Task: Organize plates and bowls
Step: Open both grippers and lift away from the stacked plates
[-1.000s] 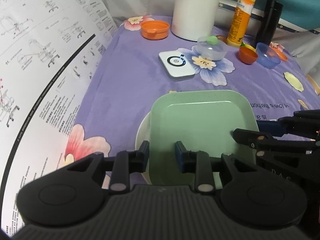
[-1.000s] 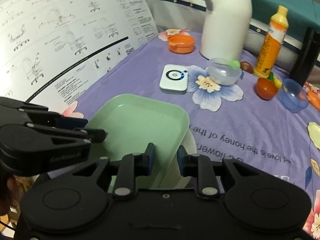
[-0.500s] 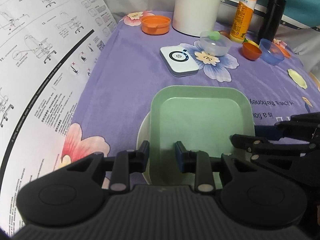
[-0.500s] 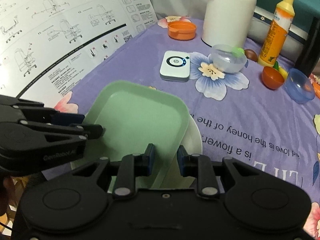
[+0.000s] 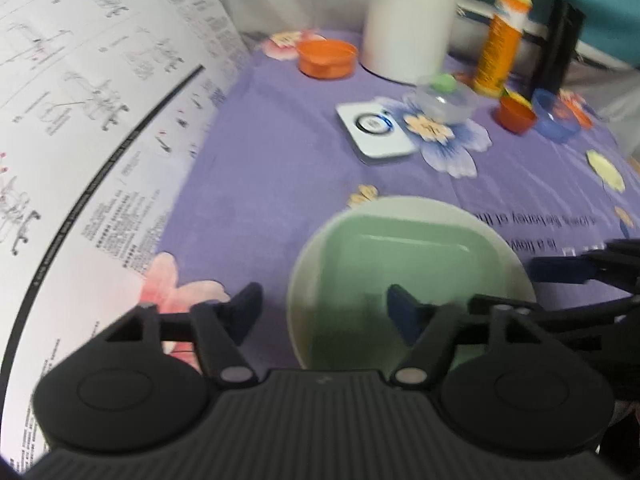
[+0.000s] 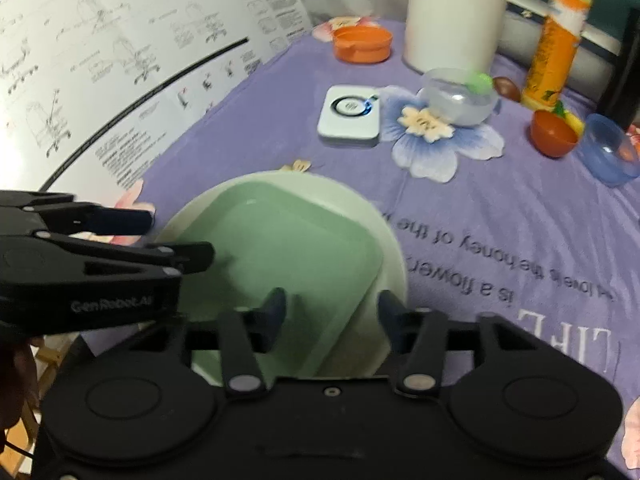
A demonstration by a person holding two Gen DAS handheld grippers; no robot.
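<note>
Purple cloth (image 5: 280, 168), green plate (image 5: 400, 280) seemingly between spread jaws

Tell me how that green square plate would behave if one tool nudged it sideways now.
The green square plate looks stiff and probably light. Lying loose in the round white plate, it would likely slide until a corner meets the rim. Its glossy surface suggests little friction.

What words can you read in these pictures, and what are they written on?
"GenRobot.AI": on the side of the left gripper, right wrist view.
"LIFE", "is a flower", "the honey of the": upside down on the purple tablecloth; its smaller lines are too blurred.
Instruction sheet: chair drawings and fine print, too small to read.
Orange bottle: label too blurred.
White square device: only a ring symbol, no words.
</note>
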